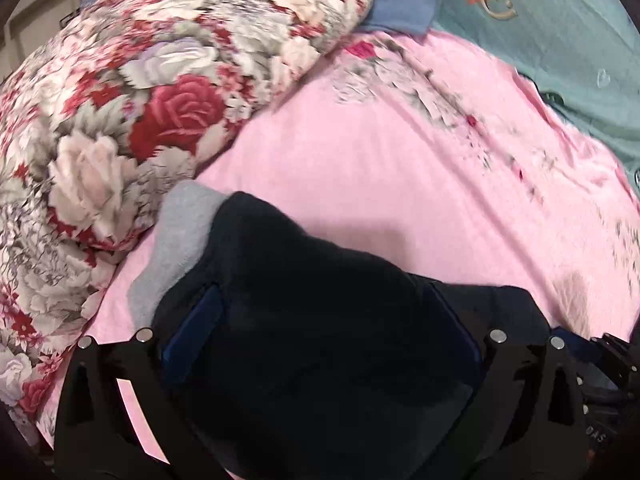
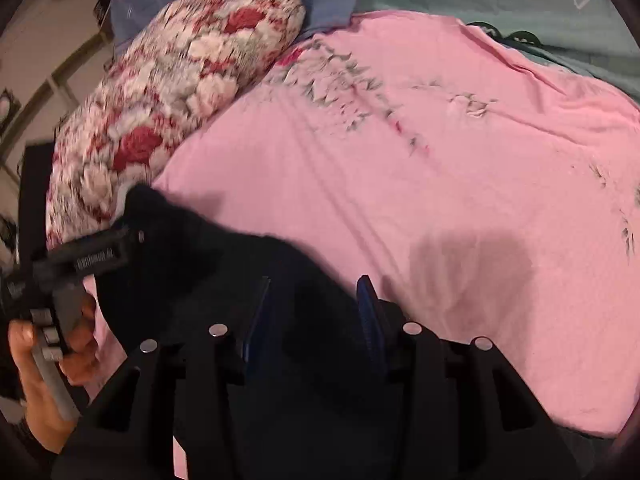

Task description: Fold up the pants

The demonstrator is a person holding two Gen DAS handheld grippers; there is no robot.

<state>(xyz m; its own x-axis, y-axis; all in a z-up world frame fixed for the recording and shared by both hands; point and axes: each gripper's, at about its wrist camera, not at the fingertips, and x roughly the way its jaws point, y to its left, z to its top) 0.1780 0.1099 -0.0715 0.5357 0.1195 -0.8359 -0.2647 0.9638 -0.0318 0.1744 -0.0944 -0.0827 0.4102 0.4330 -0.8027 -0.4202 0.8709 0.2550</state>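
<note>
On the pink floral bedsheet [image 1: 400, 184], the bundled dark navy fabric pants [image 1: 304, 312] lie at six o'clock, filling the spread left gripper [image 1: 320, 320] and right gripper [image 2: 316, 304]; neither visibly clamps.

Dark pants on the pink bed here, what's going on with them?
A person with a gripper in each hand is folding the dark pants on the pink sheet. The fabric is bunched between both the left gripper and right gripper. A floral quilt lies alongside, with grey cloth beneath the pants.
</note>
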